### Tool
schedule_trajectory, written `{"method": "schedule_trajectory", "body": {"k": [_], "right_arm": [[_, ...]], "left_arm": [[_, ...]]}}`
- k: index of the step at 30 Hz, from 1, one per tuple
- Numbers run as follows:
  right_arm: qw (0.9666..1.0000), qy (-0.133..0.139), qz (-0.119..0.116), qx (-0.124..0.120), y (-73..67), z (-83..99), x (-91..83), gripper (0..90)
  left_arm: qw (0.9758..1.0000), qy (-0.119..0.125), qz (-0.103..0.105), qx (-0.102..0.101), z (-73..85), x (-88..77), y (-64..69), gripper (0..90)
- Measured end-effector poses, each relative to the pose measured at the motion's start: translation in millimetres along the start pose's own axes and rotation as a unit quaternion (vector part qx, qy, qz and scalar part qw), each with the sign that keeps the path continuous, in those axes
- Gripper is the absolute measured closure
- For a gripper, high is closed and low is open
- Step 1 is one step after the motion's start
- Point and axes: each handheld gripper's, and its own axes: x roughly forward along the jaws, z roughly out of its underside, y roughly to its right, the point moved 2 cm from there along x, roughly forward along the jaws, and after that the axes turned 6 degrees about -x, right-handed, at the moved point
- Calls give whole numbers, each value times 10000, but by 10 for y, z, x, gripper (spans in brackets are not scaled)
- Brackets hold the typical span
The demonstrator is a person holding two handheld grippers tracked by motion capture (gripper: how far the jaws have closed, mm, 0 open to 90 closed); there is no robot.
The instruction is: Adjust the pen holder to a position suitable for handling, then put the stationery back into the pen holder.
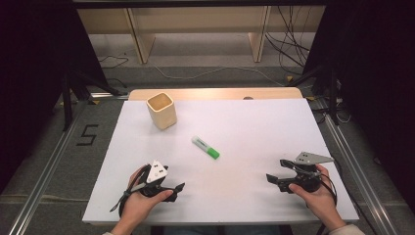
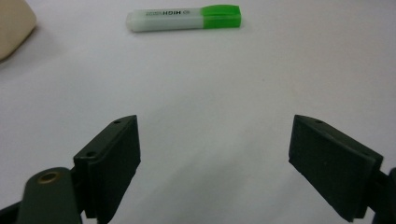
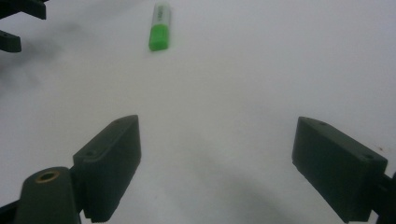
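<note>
On the white table (image 1: 244, 196), the left tool (image 1: 172, 188) rests with jaws wide and empty; a green-capped highlighter (image 1: 205, 147) lies at centre, a beige cup (image 1: 161, 110) beyond it; the right tool (image 1: 275, 178) waits likewise agape. A clean pick-up likely means closing across the barrel's narrow width.

path to highlighter (image 1: 206, 147): bare table (image 1: 254, 122) | obstacle: cup (image 1: 161, 110), far-left
</note>
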Motion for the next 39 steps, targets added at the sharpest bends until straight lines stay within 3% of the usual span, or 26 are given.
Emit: {"method": "schedule_trajectory", "body": {"k": [17,34,39], "right_arm": [[10000,-40,34,23,-5,-20,31,163],[10000,-35,43,24,-5,-23,35,163],[10000,-21,57,44,-4,-28,31,163]], "left_arm": [[9996,-42,-158,221,16,21,-27,169],[9994,-63,-197,261,11,28,-31,182],[9997,50,-180,185,1,44,-24,207]]}}
